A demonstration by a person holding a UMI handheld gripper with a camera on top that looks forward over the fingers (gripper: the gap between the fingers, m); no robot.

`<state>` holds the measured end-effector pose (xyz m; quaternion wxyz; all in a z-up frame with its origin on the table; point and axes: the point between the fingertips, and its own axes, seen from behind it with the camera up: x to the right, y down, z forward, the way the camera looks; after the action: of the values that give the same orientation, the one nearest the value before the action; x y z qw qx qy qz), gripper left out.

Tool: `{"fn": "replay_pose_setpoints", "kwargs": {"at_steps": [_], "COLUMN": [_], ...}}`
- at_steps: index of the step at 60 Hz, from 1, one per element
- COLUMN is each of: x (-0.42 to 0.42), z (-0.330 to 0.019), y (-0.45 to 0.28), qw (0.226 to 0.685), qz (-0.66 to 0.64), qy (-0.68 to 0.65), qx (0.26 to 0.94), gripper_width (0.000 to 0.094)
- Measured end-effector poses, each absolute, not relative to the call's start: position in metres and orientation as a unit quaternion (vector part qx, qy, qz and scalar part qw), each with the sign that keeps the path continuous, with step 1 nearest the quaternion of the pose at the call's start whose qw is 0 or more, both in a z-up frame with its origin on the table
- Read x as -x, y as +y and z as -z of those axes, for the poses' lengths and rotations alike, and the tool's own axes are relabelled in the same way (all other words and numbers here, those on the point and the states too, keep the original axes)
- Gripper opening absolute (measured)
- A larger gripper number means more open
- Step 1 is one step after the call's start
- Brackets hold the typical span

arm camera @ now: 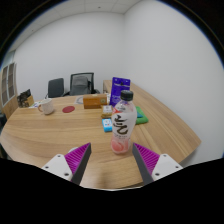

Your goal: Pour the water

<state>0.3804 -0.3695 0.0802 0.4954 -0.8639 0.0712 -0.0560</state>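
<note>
A clear plastic bottle (123, 122) with a white cap, a dark printed label and pinkish liquid at its base stands upright on the wooden table (60, 140), just ahead of my fingers. My gripper (112, 160) is open, its purple pads (75, 157) spread wide to either side, and nothing is between them. The bottle stands a little beyond the fingertips, slightly right of the midline. A white cup or bowl (44, 107) sits far off at the left of the table.
Behind the bottle lie a small blue box (107, 125), a green item (141, 116), a wooden box (93, 101) and a purple package (121, 86). A plate (68, 109) sits mid-table. Black office chairs (82, 82) stand along the far edge by the white wall.
</note>
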Motion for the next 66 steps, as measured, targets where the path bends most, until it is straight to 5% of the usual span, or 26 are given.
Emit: {"fn": "replay_pose_setpoints", "kwargs": {"at_steps": [13, 25, 41, 53, 66], "x": [-0.414, -0.429, -0.430, -0.427, -0.414], "z": [-0.064, -0.054, -0.055, -0.080, -0.166], "y": [-0.305, -0.278, -0.275, -0.262, -0.211], "qw": [0.528, 0.545, 0.554, 0.546, 0.539], "qz": [0.052, 0.062, 0.065, 0.116, 0.248], "qy": [0.058, 0.066, 0.080, 0.070, 0.021], "qx": [0.845, 0.834, 0.826, 0.827, 0.805], "gripper_width": [0.0816, 0.0484, 0.0279, 0.0279, 0.0279]}}
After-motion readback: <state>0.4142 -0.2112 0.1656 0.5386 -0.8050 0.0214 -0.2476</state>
